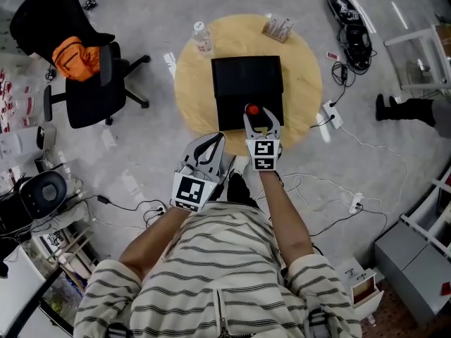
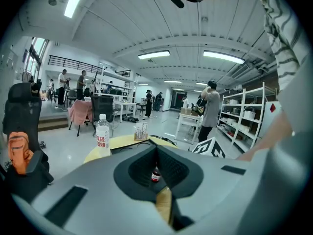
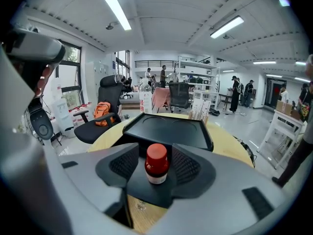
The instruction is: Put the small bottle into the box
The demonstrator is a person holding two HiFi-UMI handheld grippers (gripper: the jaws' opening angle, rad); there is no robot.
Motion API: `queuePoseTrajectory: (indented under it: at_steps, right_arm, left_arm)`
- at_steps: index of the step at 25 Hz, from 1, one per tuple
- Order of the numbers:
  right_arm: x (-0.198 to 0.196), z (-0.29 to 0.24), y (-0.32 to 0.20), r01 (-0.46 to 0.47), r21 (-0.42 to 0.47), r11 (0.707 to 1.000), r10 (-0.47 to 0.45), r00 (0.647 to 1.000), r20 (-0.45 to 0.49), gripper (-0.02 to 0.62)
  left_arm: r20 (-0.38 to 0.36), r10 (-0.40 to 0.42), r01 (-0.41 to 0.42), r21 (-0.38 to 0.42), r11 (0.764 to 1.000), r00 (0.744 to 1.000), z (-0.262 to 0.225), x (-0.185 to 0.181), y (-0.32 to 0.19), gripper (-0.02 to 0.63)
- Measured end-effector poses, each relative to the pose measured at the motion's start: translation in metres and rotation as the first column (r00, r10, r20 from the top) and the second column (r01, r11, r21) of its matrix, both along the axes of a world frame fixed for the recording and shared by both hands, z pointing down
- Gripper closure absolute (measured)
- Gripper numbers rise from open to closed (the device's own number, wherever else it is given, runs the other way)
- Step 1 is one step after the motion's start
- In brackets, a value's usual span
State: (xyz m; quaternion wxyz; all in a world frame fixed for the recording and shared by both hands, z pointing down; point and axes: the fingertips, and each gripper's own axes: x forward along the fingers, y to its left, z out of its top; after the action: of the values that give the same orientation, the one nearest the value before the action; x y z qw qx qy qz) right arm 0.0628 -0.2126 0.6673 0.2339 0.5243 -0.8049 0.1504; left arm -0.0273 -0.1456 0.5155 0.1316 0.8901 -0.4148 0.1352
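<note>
The small bottle [image 1: 251,109] has a red cap and a white label. It stands upright on the near black part of the open box [image 1: 246,76], on the round wooden table [image 1: 303,76]. My right gripper [image 1: 258,115] reaches over the table's near edge and is open. Its jaws stand either side of the bottle [image 3: 157,163], with a gap showing on both sides. The box's tray [image 3: 168,129] lies just beyond. My left gripper [image 1: 209,143] hangs short of the table edge, shut and empty. Between its jaws the left gripper view shows the bottle [image 2: 155,174] far off.
A clear water bottle [image 1: 203,38] and a small carton [image 1: 277,29] stand at the table's far side. An office chair with an orange bag [image 1: 84,69] is to the left. Cables and a power strip [image 1: 331,115] lie on the floor to the right. People stand far off.
</note>
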Motion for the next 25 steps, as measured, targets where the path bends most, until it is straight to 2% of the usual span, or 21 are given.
queuePoseTrajectory:
  at_steps: [6, 25]
  right_arm:
    - [-0.001, -0.014, 0.003, 0.003, 0.023, 1.000, -0.003, 1.000, 0.004, 0.388]
    - [0.002, -0.068, 0.027, -0.030, 0.127, 0.992, 0.024, 0.999, 0.047, 0.509]
  left_arm:
    - [-0.001, 0.002, -0.002, 0.002, 1.000, 1.000, -0.002, 0.000, 0.003, 0.585]
    - [0.001, 0.002, -0.002, 0.036, 0.999, 1.000, -0.013, -0.003, 0.015, 0.584]
